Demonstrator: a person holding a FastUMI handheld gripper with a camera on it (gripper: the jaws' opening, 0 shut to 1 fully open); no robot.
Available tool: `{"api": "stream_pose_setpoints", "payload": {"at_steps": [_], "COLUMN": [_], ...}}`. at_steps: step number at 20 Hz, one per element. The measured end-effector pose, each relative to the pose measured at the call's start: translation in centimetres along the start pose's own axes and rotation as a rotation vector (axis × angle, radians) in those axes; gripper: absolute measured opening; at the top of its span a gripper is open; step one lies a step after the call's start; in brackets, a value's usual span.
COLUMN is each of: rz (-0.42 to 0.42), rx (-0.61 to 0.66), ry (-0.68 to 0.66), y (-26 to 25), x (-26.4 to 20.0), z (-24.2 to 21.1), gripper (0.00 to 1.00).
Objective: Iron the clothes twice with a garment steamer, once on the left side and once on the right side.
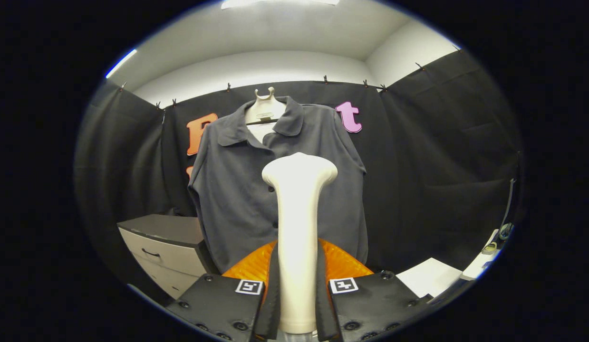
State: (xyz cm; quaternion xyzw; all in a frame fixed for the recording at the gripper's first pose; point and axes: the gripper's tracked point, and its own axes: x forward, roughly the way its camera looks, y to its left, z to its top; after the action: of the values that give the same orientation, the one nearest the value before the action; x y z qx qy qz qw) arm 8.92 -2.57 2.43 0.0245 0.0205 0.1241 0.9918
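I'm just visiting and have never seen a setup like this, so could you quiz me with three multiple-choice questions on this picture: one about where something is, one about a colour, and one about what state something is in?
1. Where is the head of the steamer relative to the shirt?
A. In front of the shirt's buttoned middle
B. Lying on the cabinet
C. Above the collar

2. What colour is the shirt?
A. White
B. Dark grey
C. Orange

3. What are the fingers of the gripper doing?
A. Spread wide with nothing between them
B. Closed on the steamer's handle
C. Pinching the shirt's hem

Answers:
1. A, the white head stands before the button line, beyond the fingers.
2. B, its fabric reads dark grey on the pale hanger.
3. B, both fingers press on the white handle from either side.
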Motion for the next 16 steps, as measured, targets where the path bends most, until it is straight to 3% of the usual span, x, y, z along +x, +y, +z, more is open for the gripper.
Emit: {"api": "stream_pose_setpoints", "payload": {"at_steps": [10, 16], "rz": [-0.065, -0.074], "rx": [0.023, -0.053], "ry": [-0.045, -0.021], "y": [-3.0, -2.6], "x": [8.0, 10.1], "z": [5.3, 4.5], "gripper": [0.37, 0.37]}}
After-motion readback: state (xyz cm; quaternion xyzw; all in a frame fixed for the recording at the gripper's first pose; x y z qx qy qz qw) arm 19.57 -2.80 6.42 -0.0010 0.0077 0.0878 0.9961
